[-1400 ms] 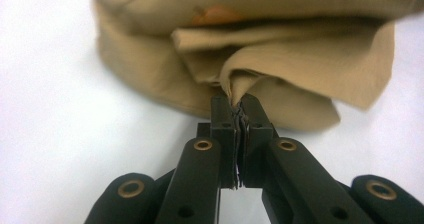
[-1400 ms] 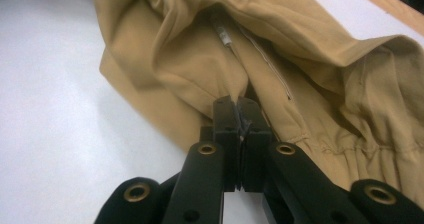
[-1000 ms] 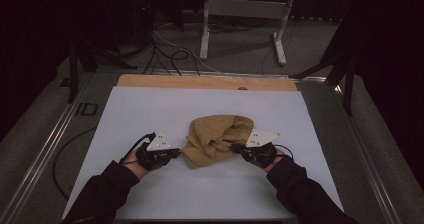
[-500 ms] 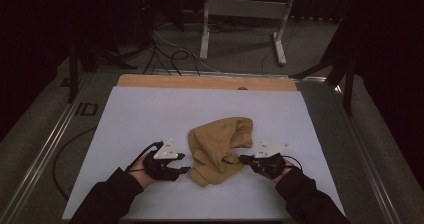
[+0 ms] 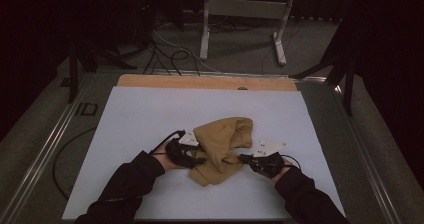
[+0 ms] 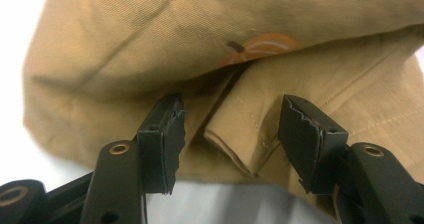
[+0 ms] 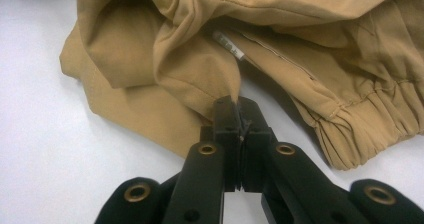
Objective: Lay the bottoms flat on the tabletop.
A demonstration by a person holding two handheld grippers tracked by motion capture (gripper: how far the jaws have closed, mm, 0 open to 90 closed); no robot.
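- Tan garment (image 5: 220, 149) lies crumpled on the white worktop (image 5: 150, 114), near its front edge.
- Right gripper (image 7: 239, 115): jaws clamped on a fabric fold.
- Left gripper (image 6: 227, 139): jaws just opened, a hem between them (seemingly untouched); close squarely on it.
- Since earlier, the left gripper moved back against the cloth.

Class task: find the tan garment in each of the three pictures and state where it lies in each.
High view: tan garment lies centre, low on the white table sheet.
Left gripper view: it spreads across the top, behind the parted fingers.
Right gripper view: it spans the upper half, one fold pinched.
Shared landmark: the white sheet.
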